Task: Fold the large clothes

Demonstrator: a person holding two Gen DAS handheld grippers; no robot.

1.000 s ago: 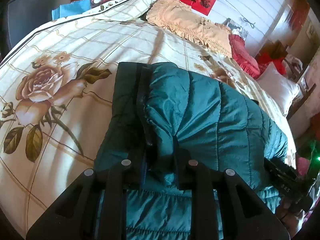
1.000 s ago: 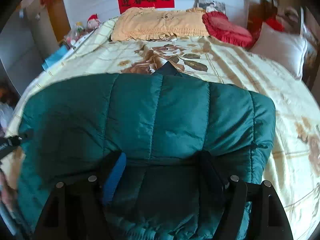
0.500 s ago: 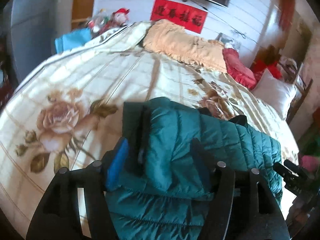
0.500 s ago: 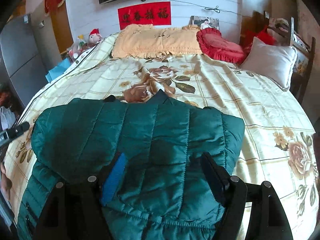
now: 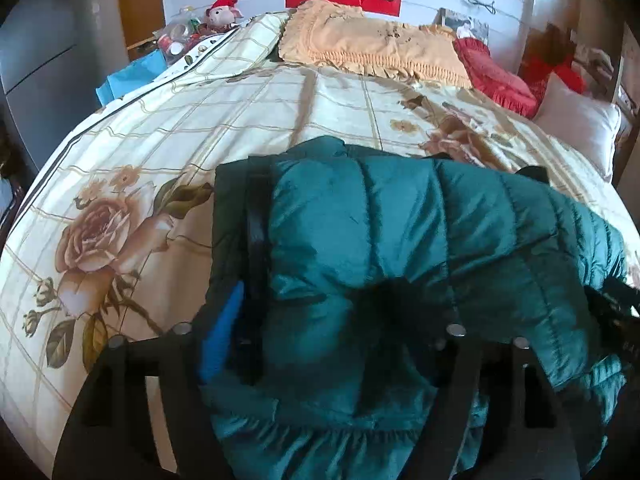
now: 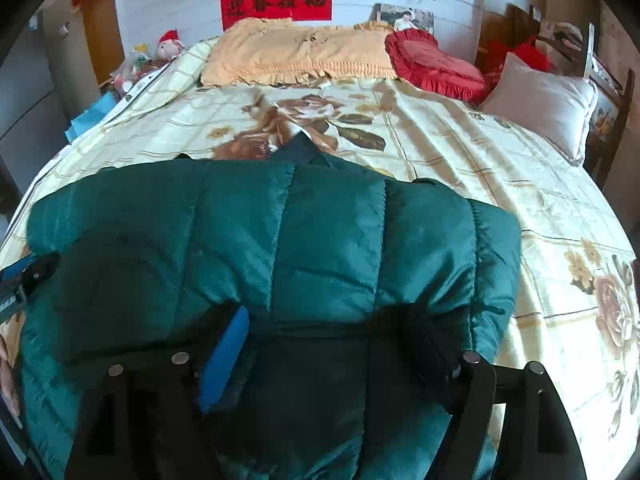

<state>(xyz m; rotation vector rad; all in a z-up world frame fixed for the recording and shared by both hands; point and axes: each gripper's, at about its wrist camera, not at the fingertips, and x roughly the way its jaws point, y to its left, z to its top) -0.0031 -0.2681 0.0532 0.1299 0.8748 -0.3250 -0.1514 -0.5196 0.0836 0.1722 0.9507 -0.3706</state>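
Note:
A dark teal quilted puffer jacket [image 5: 400, 240] lies folded over itself at the near edge of the bed; it fills the lower part of the right wrist view [image 6: 280, 240] too. My left gripper [image 5: 320, 320] is open, its fingers spread wide over the jacket's near left part, with a puff of fabric bulging between them. My right gripper [image 6: 332, 336] is open too, its fingers wide apart over the jacket's near edge. The other gripper shows at the right edge of the left wrist view [image 5: 616, 312].
The bed [image 5: 200, 128] has a cream bedspread with rose prints. At its head lie an orange frilled pillow [image 6: 296, 52], a red cushion [image 6: 436, 64] and a white pillow [image 6: 544, 100]. A plush toy and clutter [image 5: 192, 28] sit on the far left.
My left gripper was shut on the jacket a second ago and has since opened wide. Both grippers pulled back and lifted, then came down closer to the jacket again. The jacket stays folded.

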